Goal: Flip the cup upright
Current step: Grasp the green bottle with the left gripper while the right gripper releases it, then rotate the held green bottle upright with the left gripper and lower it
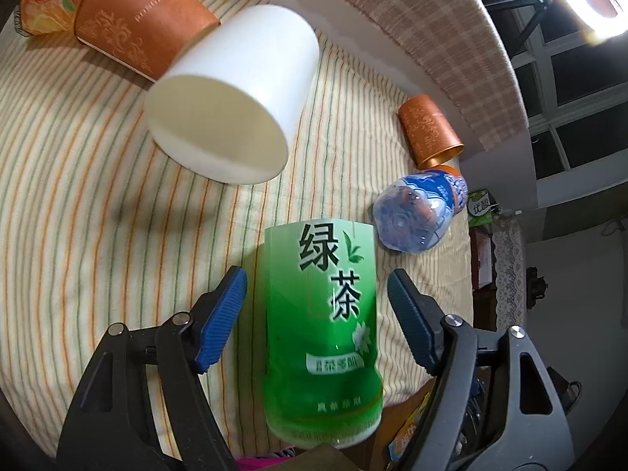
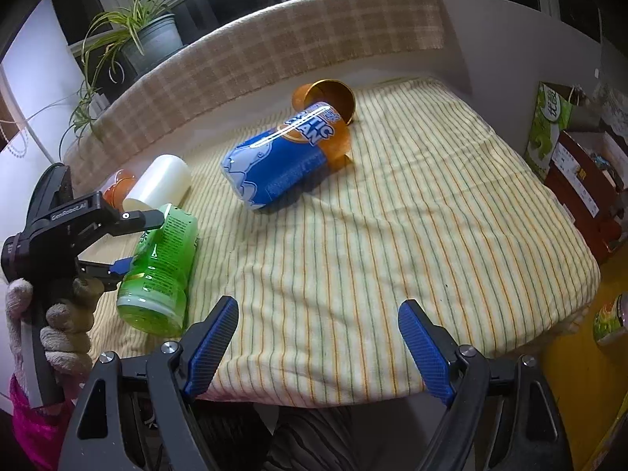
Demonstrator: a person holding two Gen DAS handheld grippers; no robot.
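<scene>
Jaws of left gripper (image 1: 316, 314) spread around the green cup (image 1: 320, 325), lower centre, not clamped; right gripper (image 2: 318, 347) spread, empty. Cup looks light, slick: grip mid-body.

A potted spider plant (image 2: 151, 37) stands behind the checked cloth (image 2: 274, 43); cartons (image 2: 581, 172) sit right.

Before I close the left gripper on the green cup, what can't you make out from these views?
- Left gripper: contact with the green cup is unclear in the left wrist view; the cup hides the pads' inner faces.
- Green cup's far end: hidden by the gripper body in the right wrist view.
- Blue cup: its mouth is covered by the orange cup.
- Lower label text: blurred.
</scene>
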